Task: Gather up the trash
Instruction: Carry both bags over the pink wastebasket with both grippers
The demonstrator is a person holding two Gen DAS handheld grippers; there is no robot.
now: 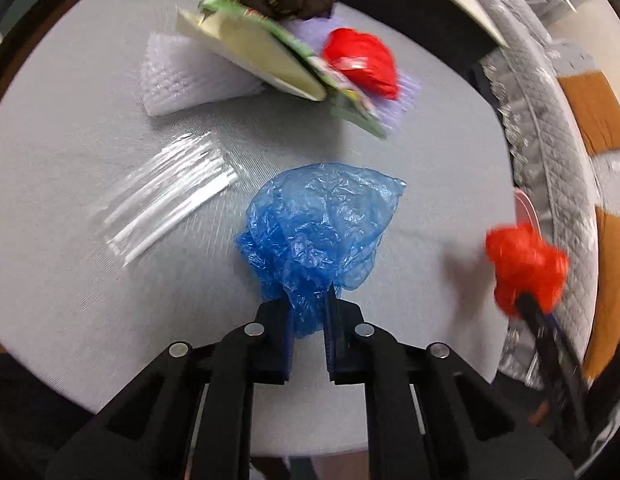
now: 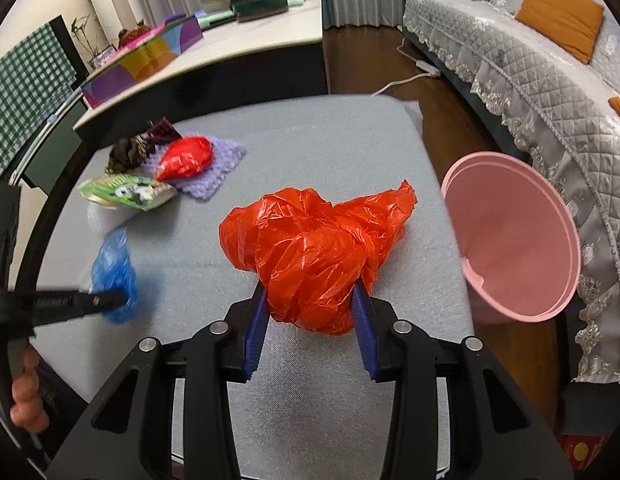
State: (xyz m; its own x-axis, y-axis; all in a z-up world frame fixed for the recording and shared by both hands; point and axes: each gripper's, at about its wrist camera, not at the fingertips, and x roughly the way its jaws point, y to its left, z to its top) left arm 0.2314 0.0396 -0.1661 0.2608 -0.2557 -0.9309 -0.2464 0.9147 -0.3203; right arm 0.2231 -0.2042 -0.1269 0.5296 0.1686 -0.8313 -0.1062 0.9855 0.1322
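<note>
My left gripper (image 1: 308, 308) is shut on a crumpled blue plastic bag (image 1: 322, 224) above the grey table (image 1: 70, 280); the bag also shows in the right wrist view (image 2: 114, 272). My right gripper (image 2: 310, 300) is shut on a crumpled orange-red plastic bag (image 2: 314, 248), also in the left wrist view (image 1: 526, 268). A pink bin (image 2: 514, 248) stands open just right of the table, to the right of the orange-red bag. More trash lies at the far left: a red wrapper (image 2: 186, 158), a green-white packet (image 2: 126, 192), dark crumpled wrappers (image 2: 130, 152), a clear plastic sleeve (image 1: 170, 196) and white foam netting (image 1: 186, 76).
A purple knitted cloth (image 2: 214, 172) lies under the red wrapper. A quilted grey sofa (image 2: 550, 100) runs along the right. A counter (image 2: 230, 52) with colourful boxes stands behind the table. Dark wood floor (image 2: 442, 112) lies between table and sofa.
</note>
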